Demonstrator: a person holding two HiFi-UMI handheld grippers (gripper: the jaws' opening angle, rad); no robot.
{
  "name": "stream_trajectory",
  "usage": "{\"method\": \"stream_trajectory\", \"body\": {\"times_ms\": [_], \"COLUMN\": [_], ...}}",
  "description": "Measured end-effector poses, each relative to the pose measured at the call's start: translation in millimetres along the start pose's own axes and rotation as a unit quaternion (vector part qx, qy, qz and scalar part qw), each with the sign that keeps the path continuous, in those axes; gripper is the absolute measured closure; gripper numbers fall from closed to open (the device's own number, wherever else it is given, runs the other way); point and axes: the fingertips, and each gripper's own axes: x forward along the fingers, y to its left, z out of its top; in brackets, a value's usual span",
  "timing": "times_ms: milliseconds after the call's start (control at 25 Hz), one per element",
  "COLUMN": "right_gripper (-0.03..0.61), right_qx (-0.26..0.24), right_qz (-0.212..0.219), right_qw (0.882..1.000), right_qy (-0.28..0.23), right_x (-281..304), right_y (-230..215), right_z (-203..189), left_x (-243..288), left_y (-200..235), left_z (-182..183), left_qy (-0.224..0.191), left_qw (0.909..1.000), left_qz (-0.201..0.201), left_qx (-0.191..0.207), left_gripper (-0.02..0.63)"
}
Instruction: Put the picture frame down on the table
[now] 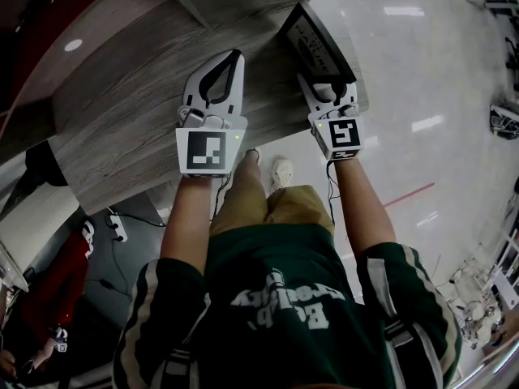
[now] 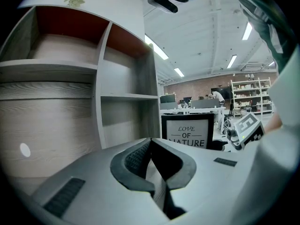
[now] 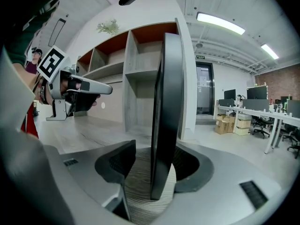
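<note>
Shelves (image 2: 101, 69): at the back of the bench (image 1: 130, 120), far left.

Left tongs (image 1: 233, 58): clenched tip to tip with nothing in them. They are held low over bare bench, well apart from the frame, and take no part in the job at present.

Frame (image 1: 318, 40): upright at the bench's right end, near the edge, with its lower edge resting on the wood. The printed face is turned toward the left tongs. From the right gripper view it shows edge-on.

Right tongs (image 1: 331, 90): released, jaws spread either side of the frame's lower part. Wood grain shows between the near pad (image 3: 122, 161) and the frame, so that side is clear. The other pad sits close beside the frame; I cannot tell whether it touches.

Progress, as judged: the frame is down and the grip is slack, so the placing looks all but done. What is left is to back the right tongs straight off. The frame stands thin and close to the bench edge, so a brush could tip it.
</note>
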Motion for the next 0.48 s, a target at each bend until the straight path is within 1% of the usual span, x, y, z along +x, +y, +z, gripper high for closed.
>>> {"method": "stream_trajectory", "body": {"times_ms": [280, 480], "right_gripper": [0.353, 0.351], "right_qx": [-0.002, -0.005], "right_qz": [-0.003, -0.003], "right_qw": [1.0, 1.0], "right_qy": [-0.001, 0.002], "right_x": [-11, -14], "right_y": [-9, -1], "right_z": [3, 1], "left_x": [5, 0], "left_y": [-11, -10], "left_z": [4, 1], "left_qy": [0.0, 0.0], "left_qw": [1.0, 1.0], "left_qz": [-0.003, -0.007], "left_qx": [-0.002, -0.002], "left_gripper": [0.594, 0.594]}}
